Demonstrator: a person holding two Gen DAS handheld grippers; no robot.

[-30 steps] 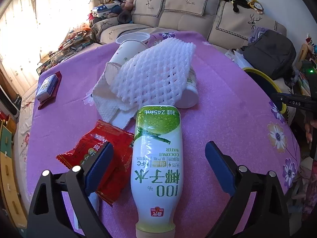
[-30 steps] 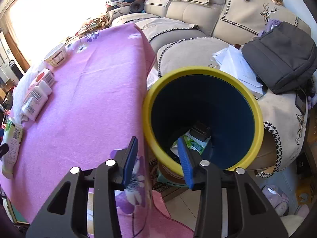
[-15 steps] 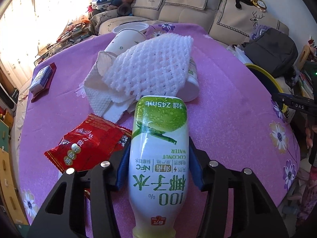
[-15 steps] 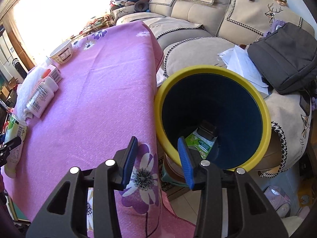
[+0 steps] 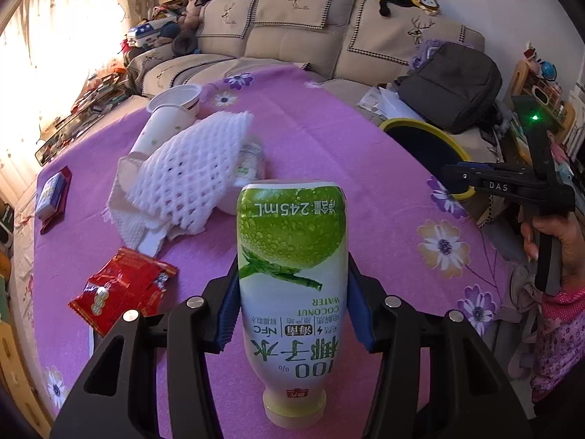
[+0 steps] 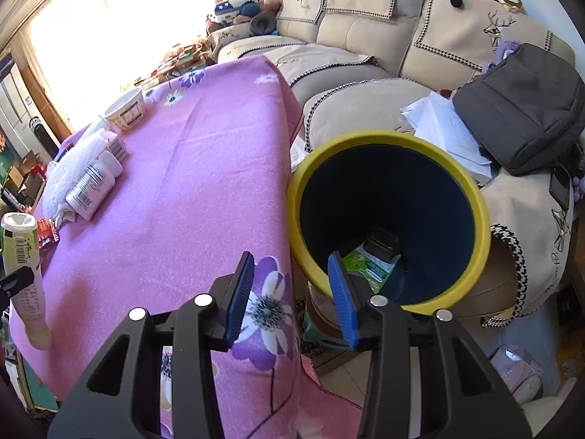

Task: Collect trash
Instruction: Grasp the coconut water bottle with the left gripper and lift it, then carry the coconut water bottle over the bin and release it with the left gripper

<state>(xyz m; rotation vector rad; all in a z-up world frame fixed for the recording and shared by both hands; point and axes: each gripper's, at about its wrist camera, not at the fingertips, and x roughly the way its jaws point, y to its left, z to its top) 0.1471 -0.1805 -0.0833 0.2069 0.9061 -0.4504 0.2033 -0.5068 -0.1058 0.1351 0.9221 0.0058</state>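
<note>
A sofa heaped with toys backs a living room where a surface draped in pink floral cloth carries the litter being cleared. At three o'clock from that surface, just off its edge, a yellow-rimmed bin stands mouth-up, a green packet and a dark item lying at its bottom, placed close so trash need travel only a short way. Toward eleven o'clock in the left wrist view lie a white foam net over a tissue, a paper cup on its side and a pill bottle, likely next in line. A red snack wrapper lies at nine o'clock. The left claw is clenched on the coconut water bottle, blue pads pressing both flanks at mid-body, cap toward the camera, and the bottle appears lifted clear of the cloth, a hold that should keep the smooth plastic from slipping. The right claw hangs empty at the surface's corner beside the bin's rim, its pads apart with nothing between.
</note>
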